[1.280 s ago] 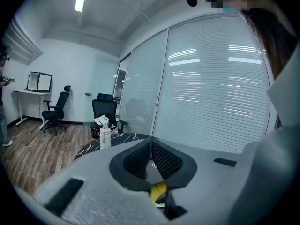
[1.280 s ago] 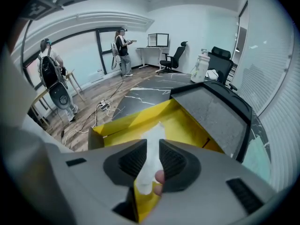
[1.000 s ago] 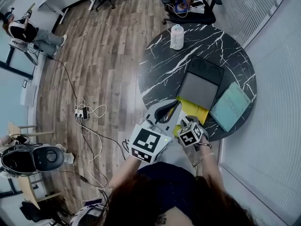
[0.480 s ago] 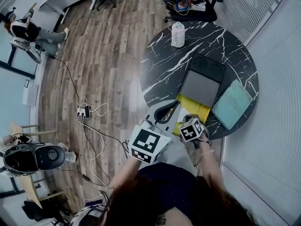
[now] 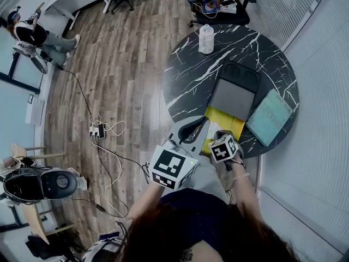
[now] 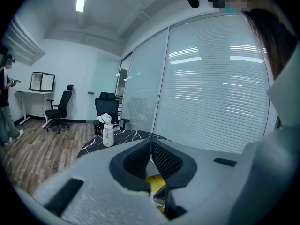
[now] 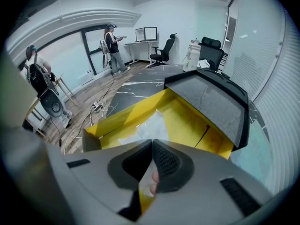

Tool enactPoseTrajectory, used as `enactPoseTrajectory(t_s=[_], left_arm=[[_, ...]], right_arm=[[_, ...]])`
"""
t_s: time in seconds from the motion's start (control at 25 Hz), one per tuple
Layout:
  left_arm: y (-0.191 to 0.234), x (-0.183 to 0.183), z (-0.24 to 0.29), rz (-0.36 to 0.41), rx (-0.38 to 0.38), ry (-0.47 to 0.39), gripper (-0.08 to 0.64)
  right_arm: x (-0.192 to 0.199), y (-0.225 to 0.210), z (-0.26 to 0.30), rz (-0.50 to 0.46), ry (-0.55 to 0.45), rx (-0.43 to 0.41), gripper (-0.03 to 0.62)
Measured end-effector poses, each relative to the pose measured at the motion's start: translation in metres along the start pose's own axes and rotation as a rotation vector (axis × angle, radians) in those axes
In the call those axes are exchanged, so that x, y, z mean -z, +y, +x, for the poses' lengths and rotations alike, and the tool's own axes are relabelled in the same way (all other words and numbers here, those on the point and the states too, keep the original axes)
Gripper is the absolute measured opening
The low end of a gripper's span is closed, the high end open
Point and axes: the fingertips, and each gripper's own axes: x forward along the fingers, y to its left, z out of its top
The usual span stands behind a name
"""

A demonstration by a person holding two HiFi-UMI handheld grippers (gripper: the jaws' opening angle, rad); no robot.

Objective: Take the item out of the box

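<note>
My right gripper (image 7: 152,143) has its jaws pressed together, tips touching, just over the near edge of the open yellow box (image 7: 122,115). The clear plastic packet (image 7: 145,125) lies inside the box at 12 o'clock. At 9 o'clock my left gripper (image 6: 151,143), jaws also together and empty, hovers by the table (image 5: 191,75) edge.

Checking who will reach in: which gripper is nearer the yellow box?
Right. The right gripper sits at the yellow box's near edge; the left gripper hangs higher, beside its left edge.
</note>
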Motion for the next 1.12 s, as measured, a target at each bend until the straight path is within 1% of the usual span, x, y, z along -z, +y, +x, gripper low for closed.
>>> enactPoseTrajectory(t_s=[0.12,0.28,0.92,1.12], left_arm=[[-0.003,0.000,-0.006,-0.003,0.003,-0.008,0.029],[-0.008,-0.001,-0.013,0.011,0.015,-0.022,0.029],[-0.031,-0.011,-0.055,0.040,0.048,-0.084,0.029],[-0.039,-0.015,-0.069,0.054,0.062,-0.105,0.029]], right_arm=[[-0.002,0.001,-0.006,0.003,-0.014,0.020,0.026],[-0.002,0.003,-0.012,0.005,-0.034,0.042,0.026],[-0.015,0.015,-0.057,-0.062,-0.169,0.121,0.026],[-0.017,0.018,-0.073,-0.057,-0.198,0.154,0.026]])
